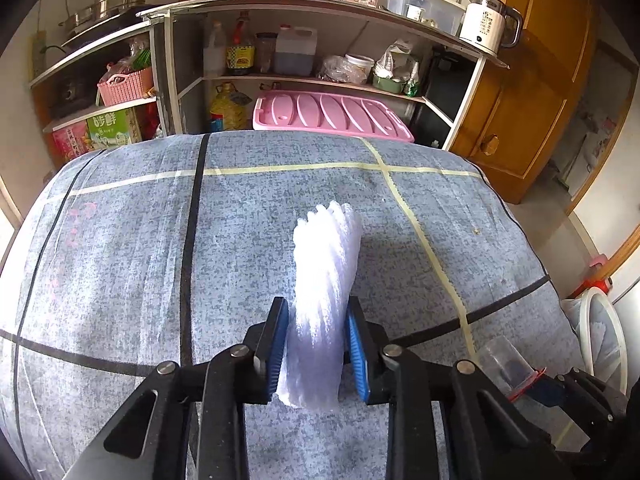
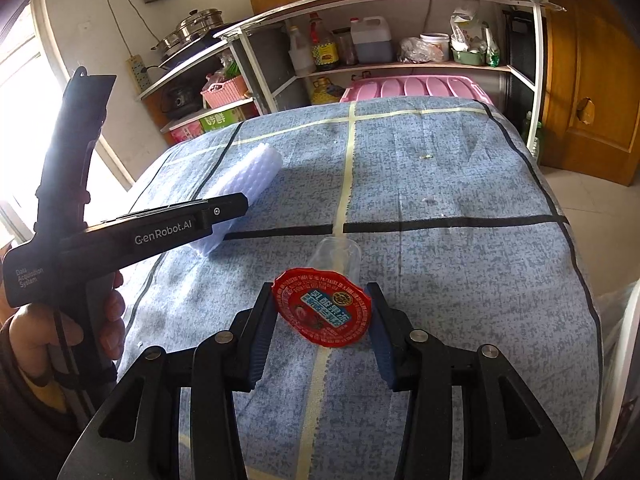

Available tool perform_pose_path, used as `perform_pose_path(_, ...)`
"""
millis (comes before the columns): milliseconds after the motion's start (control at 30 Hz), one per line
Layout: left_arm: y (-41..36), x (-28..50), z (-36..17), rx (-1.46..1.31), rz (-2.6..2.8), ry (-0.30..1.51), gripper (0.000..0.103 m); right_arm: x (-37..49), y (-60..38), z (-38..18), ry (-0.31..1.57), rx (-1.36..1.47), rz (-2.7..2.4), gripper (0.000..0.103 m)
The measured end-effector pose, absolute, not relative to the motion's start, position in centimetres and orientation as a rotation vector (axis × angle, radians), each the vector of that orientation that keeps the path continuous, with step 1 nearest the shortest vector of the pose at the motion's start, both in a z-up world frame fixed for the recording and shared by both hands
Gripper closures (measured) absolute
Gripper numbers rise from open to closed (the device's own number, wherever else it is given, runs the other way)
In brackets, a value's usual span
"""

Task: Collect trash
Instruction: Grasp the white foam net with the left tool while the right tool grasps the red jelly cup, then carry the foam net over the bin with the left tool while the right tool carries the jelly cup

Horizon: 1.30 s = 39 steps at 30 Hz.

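your left hand (image 2: 60, 332) wraps the pistol grip at the lower left of the right wrist frame, and the left gripper (image 1: 318, 344) angles downward across that frame toward its centre. in the left wrist frame the tongs rise from the bottom edge toward the middle.

the white foam piece (image 1: 324, 288) lies on the blue-grey tablecloth (image 1: 120, 240) at the centre of the left wrist frame. its long axis runs from the bottom centre up toward the frame's middle, in line with the fingers, its ridged end pointing away from the camera. the left tongs are narrowed onto it: both blue pads (image 1: 278, 344) press its sides, gripping the foam.

the right gripper (image 2: 320, 320) enters from the bottom edge of the right wrist frame, pointing down at the cloth. the clear jelly cup (image 2: 338, 258) lies on its side at the frame's centre, its red foil lid (image 2: 322, 308) facing the camera and its base pointing up-frame. the right tongs stand about half open, gripping the cup at the lid's edges.
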<state>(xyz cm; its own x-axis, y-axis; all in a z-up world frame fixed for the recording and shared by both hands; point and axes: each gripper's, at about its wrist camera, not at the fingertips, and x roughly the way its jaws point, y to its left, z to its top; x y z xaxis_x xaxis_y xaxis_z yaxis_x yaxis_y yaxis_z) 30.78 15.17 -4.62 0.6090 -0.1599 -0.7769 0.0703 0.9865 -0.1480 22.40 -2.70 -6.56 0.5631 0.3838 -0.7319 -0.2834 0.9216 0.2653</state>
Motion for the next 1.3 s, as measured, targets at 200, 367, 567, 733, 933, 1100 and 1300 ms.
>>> perform_pose_path(200, 14.9, 29.7, -3.8, -0.098, -0.132, 0.895, 0.079, 22.1, -2.9, -6.3, 0.878, 0.133, 0.400, 0.058)
perform_pose_path(367, 14.3, 28.0, -2.6, -0.092, -0.128, 0.874, 0.079, 21.4, -3.7, -5.6, 0.855, 0.137, 0.392, 0.058)
perform_pose_path(567, 12.7, 25.3, -0.7, -0.071, -0.140, 0.835, 0.079, 20.0, -5.0, -4.3, 0.826, 0.152, 0.381, 0.058)
perform_pose_path(733, 11.0, 22.9, 1.0, -0.061, -0.159, 0.801, 0.079, 18.6, -6.6, -2.9, 0.795, 0.170, 0.370, 0.058)
perform_pose_path(933, 8.6, 20.6, 2.2, -0.058, -0.192, 0.780, 0.079, 16.8, -9.0, -1.8, 0.770, 0.181, 0.351, 0.058)
perform_pose_path(1100, 6.3, 18.9, 3.0, -0.047, -0.223, 0.766, 0.079, 15.4, -11.7, -0.8, 0.748, 0.202, 0.321, 0.058)
perform_pose_path(1300, 2.2, 17.3, 3.6, -0.021, -0.293, 0.757, 0.079, 13.4, -15.6, 0.3, 0.710, 0.216, 0.267, 0.058)
